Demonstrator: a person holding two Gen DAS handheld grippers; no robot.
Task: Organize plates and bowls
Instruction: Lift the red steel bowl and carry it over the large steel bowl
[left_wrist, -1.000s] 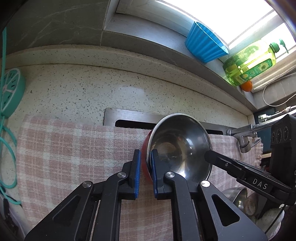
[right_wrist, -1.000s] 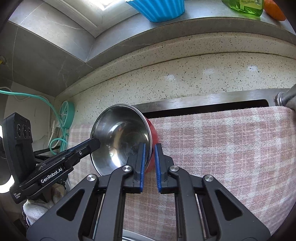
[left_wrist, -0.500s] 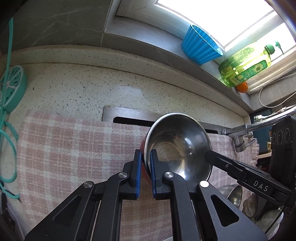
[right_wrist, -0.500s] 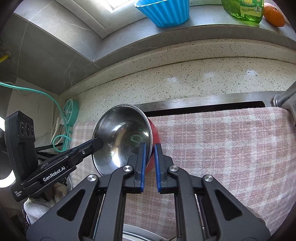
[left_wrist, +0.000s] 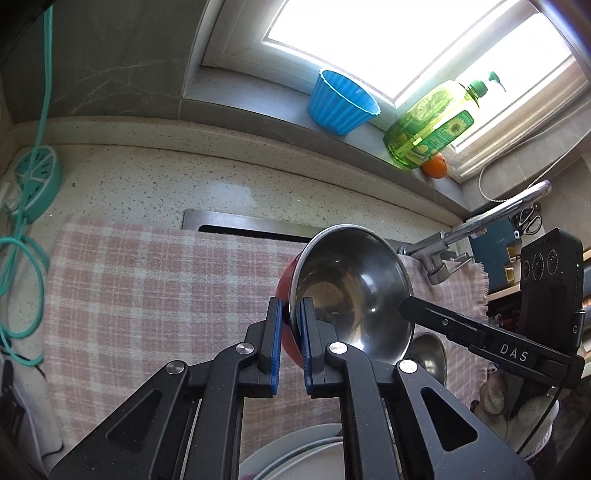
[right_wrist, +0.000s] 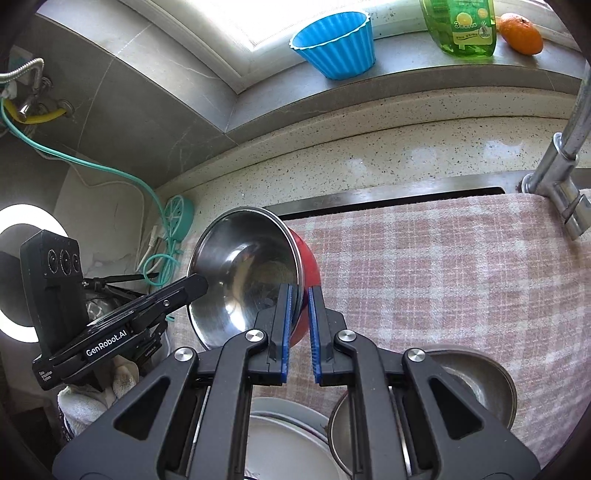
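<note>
Red steel bowl (left_wrist: 351, 291) | tilted above checked cloth (left_wrist: 147, 280) | left gripper (left_wrist: 290, 314) clamps its 9 o'clock rim, right gripper (right_wrist: 300, 295) its 3 o'clock rim

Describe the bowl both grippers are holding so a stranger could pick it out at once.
Over the pink checked cloth covering the counter below the window, the left gripper and right gripper pinch opposite rims of one tilted bowl. It alone is red outside and shiny steel inside; the bowls lying below are plain metal.
</note>
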